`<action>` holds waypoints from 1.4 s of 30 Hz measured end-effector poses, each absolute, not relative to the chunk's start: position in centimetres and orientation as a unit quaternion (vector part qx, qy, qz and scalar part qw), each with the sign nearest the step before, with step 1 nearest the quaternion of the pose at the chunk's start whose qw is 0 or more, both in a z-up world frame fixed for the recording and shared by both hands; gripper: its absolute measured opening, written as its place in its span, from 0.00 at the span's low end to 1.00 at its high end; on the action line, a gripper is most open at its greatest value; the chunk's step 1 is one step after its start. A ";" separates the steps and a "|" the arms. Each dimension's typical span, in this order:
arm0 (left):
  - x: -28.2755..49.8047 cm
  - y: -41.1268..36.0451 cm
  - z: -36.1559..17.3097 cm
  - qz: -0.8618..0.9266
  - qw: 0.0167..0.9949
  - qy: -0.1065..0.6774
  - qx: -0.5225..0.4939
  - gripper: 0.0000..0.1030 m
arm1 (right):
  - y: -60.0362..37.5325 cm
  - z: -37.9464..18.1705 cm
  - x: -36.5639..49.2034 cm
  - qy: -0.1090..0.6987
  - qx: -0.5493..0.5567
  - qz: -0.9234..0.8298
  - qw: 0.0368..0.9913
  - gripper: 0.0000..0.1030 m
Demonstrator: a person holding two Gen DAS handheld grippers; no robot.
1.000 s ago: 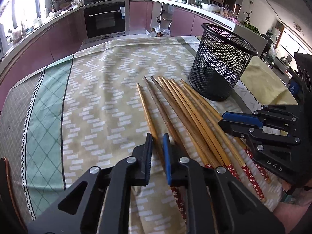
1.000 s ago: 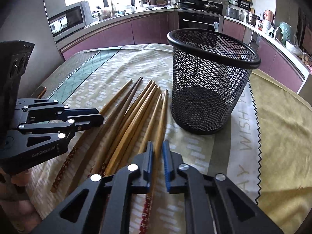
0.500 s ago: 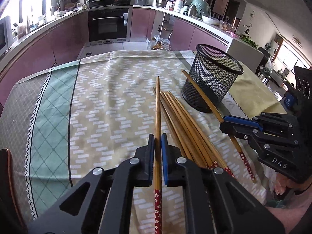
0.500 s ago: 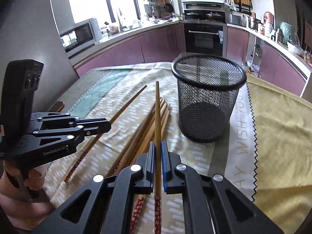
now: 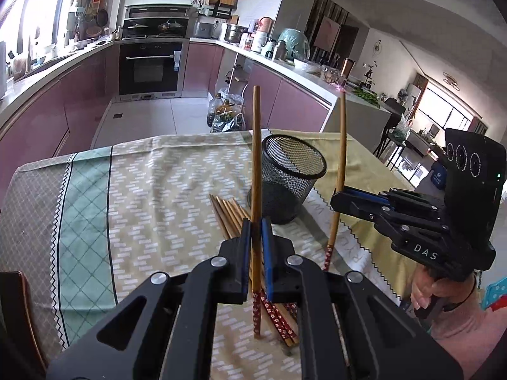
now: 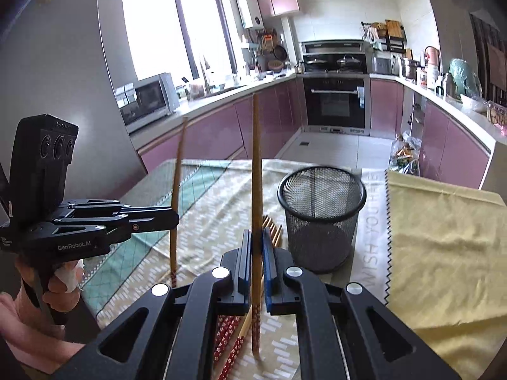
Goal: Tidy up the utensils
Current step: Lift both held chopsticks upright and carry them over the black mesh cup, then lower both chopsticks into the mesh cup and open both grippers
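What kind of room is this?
A home kitchen, most likely: there's a built-in oven, a microwave on the counter, and pots by the wall.

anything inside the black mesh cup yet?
No chopsticks stand in the black wire-mesh cup; its rim is clear and its dark floor looks bare through the mesh. The far inner wall's base is hidden behind the near wall. Wooden chopsticks lie outside, beside it.

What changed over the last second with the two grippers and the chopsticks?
The left gripper and the right gripper each closed on one chopstick and lifted it clear of the table, tips pointing up. The remaining chopsticks and the mesh basket stayed put.
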State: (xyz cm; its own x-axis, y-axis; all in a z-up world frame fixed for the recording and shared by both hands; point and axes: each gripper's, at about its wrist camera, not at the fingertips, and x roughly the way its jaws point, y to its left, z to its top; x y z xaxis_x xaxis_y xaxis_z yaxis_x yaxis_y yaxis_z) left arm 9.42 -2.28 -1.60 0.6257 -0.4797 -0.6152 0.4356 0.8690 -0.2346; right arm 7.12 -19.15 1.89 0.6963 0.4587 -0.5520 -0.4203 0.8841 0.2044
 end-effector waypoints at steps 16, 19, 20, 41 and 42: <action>11.0 -4.5 7.3 -0.290 0.923 0.248 -0.054 0.07 | -21.9 8.6 9.5 0.219 0.048 0.237 0.945 0.05; 11.8 -5.4 8.8 -0.292 0.927 0.231 -0.052 0.07 | -22.4 9.7 10.6 0.205 0.052 0.232 0.950 0.05; 11.9 -5.7 9.2 -0.294 0.927 0.227 -0.051 0.07 | -22.5 9.9 11.0 0.201 0.053 0.229 0.951 0.05; 17.9 -11.1 2.7 -0.276 0.911 0.306 0.004 0.07 | -22.6 4.5 17.3 0.289 0.034 0.197 0.936 0.05; 18.3 -11.2 2.2 -0.276 0.910 0.309 0.006 0.07 | -22.4 4.2 17.4 0.297 0.031 0.198 0.934 0.05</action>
